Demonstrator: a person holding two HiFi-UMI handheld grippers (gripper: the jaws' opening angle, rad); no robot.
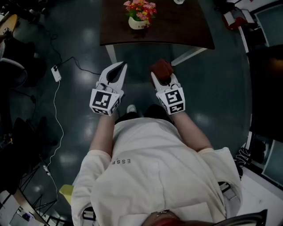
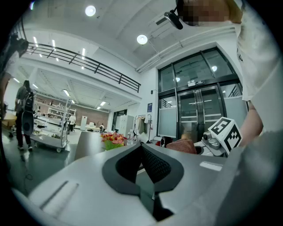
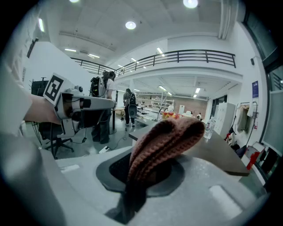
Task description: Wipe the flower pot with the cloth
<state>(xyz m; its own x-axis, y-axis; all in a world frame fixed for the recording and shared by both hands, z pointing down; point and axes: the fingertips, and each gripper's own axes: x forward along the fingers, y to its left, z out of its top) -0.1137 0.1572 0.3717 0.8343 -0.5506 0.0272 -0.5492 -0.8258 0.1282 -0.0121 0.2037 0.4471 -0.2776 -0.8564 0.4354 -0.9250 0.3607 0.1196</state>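
My right gripper (image 1: 158, 77) squeezes a soft, knitted, reddish-brown cloth (image 1: 161, 68), which bunches up past the tips. My left gripper (image 1: 120, 67) is pinched closed with nothing in it. The small, round, cream flower pot (image 1: 138, 23) stands on the dark brown table (image 1: 177, 31). It is straight ahead and well away from me, a little to the left of the cloth. Both grippers are about as far from it. The pot looks smooth and hard, with pink, red and yellow flowers (image 1: 140, 9) on top.
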